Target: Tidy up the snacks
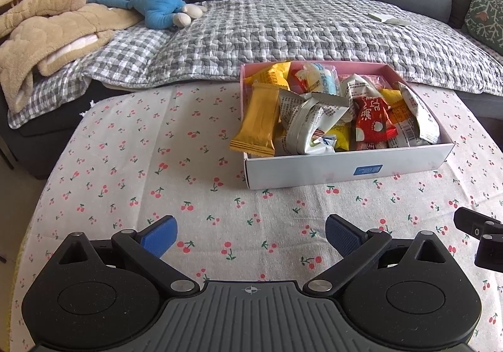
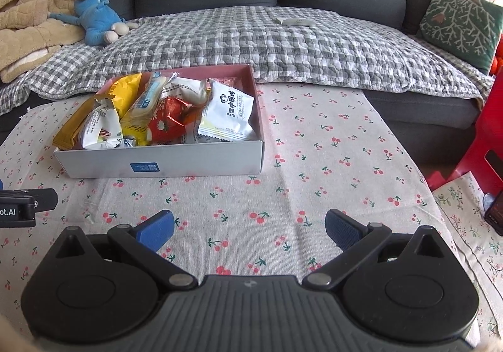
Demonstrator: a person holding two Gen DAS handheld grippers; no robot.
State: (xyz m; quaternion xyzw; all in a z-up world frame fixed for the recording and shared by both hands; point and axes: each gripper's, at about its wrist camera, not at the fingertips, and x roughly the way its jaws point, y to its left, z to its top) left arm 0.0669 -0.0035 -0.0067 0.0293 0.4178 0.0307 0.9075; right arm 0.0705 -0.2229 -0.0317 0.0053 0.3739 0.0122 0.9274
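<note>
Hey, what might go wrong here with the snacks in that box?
The long yellow packet overhangs the left wall of the box and may slide out onto the tablecloth. The snacks are heaped loosely, so pulling one could drag others out. Both the left gripper and right gripper are open, holding nothing.

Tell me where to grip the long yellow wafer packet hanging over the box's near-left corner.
Grip the yellow wafer packet at its crimped near end, which overhangs the wall of the box. Bring the left gripper in from the near-left side, jaws spanning its narrow width; that end looks free of the other snacks.
</note>
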